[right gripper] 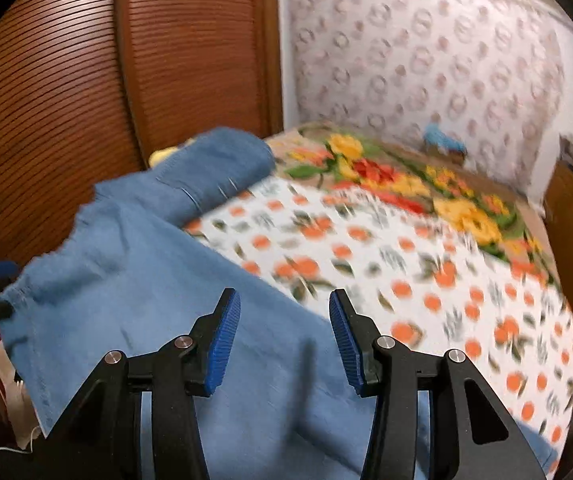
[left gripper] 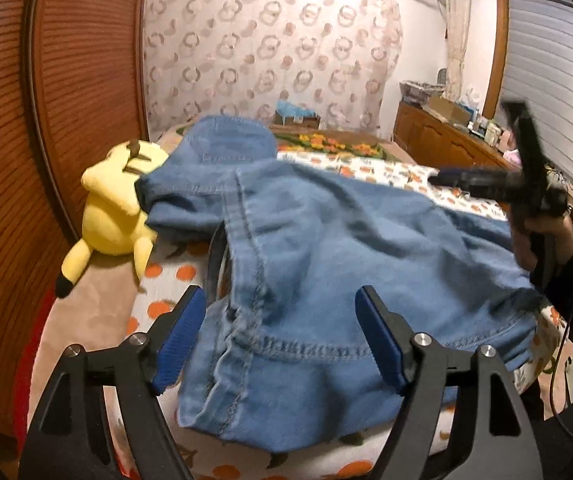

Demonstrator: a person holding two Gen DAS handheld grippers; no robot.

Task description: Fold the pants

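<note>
Blue denim pants [left gripper: 326, 240] lie spread across the bed, seams up, one part bunched at the far left by the toy. My left gripper [left gripper: 280, 306] is open just above the near edge of the pants, empty. My right gripper [right gripper: 284, 310] is open and empty over the pants [right gripper: 146, 280]. It also shows in the left wrist view [left gripper: 438, 178], blurred, raised above the pants at the right.
A yellow plush toy [left gripper: 110, 204] sits at the bed's left edge against a brown slatted wardrobe [left gripper: 66, 100]. The bed has an orange-print sheet [right gripper: 406, 280] and a floral blanket [right gripper: 386, 176]. A wooden dresser [left gripper: 446, 140] stands at the right.
</note>
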